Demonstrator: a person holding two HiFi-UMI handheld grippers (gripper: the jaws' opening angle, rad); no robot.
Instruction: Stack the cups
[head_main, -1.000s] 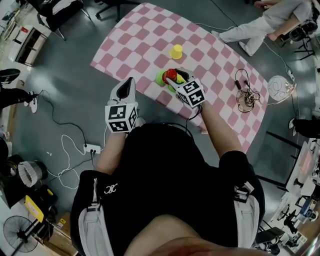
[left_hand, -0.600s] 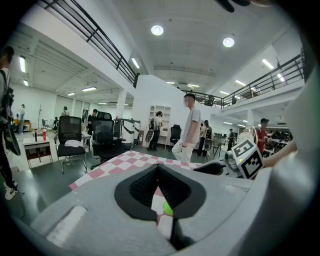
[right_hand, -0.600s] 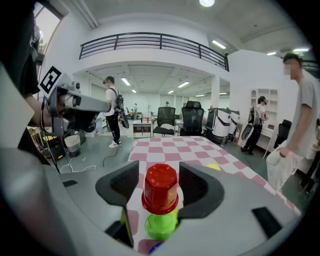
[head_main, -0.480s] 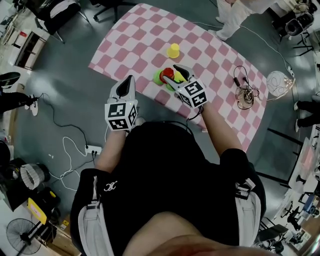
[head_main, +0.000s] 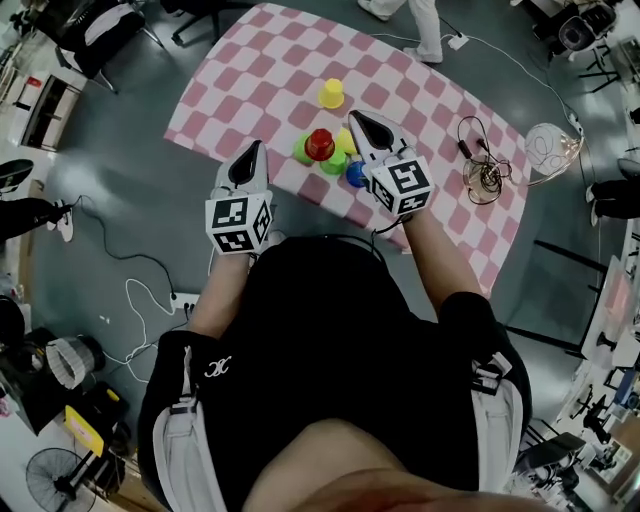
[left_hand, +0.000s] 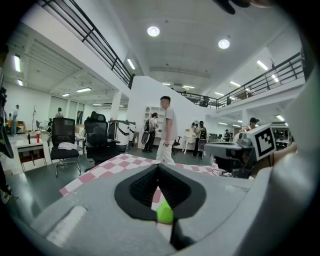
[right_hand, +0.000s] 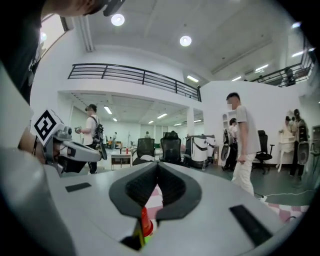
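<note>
Cloth (head_main: 230, 80) in pink and white checks covers the bench (head_main: 440, 230) ahead of you.

Your left tongs (head_main: 254, 152) show at the near edge of that cloth in the head view, just left of the cups. In the left gripper view their jaws meet at the tips and hold nothing. Through the hollow below the tips a green cup (left_hand: 164, 214) shows.

Next comes the cluster of cups near the bench's near edge. That green cup (head_main: 302, 151) is leftmost, with a red cup (head_main: 320, 143) pressed against it. Whether the red one sits on it or only beside it cannot be told from above. A second green cup (head_main: 333, 164) stands just nearer you, a yellow-green cup (head_main: 346, 140) is at the red one's right, and a blue cup (head_main: 354, 174) is partly hidden by your right hand's tool. A yellow cup (head_main: 331, 93) stands alone, farther up the cloth and apart from the cluster.

Your right tongs (head_main: 357, 120) reach over the cluster's right side, between it and the yellow cup. They have just been closing, and their jaws now stand together with nothing between them.

Cables (head_main: 483, 175) lie coiled on the cloth well to the right. A person (left_hand: 167, 130) walks beyond the bench, past the office chairs (left_hand: 64, 142).
</note>
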